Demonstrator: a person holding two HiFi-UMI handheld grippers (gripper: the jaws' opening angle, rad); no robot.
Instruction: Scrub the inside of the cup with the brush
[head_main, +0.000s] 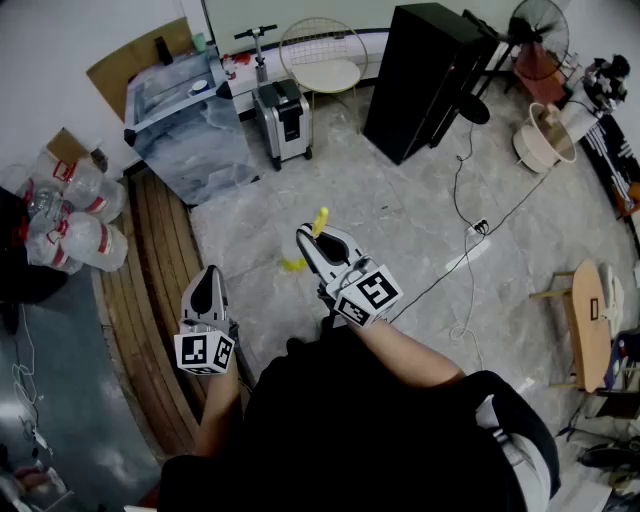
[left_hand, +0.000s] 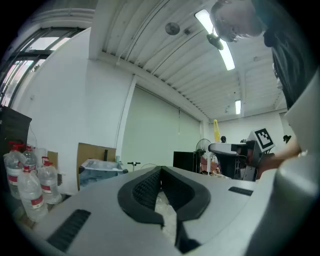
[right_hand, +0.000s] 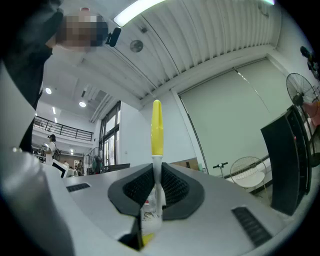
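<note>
Right hand-held gripper (head_main: 312, 240) (right_hand: 156, 170) is clamped shut on the brush (head_main: 321, 221) (right_hand: 157, 130). The black ribbed pads (right_hand: 172, 186) pinch its thin white shaft. The shaft stands upright along the closing line in the right gripper view. The upper end is a glossy yellow rounded handle part, poking well past the jaw tips. A second yellow bit (head_main: 292, 265) shows under the jaws in the head view, and again at the bottom of the jaw gap in the right gripper view. Can't tell bristles from here.

The brush is in the air in front of the person, over the grey marbled floor (head_main: 420, 220), resting on nothing.

Left hand-held gripper (head_main: 207, 282) (left_hand: 161, 172) has its jaws fully together, pads meeting, nothing gripped; only pale floor shows through the slot below the pads. It is held over the near edge of the wooden slatted platform (head_main: 150, 290), well apart from the right one and to its left. Water bottles (head_main: 80, 235) (left_hand: 30, 190) are piled at the platform's far left side.
</note>
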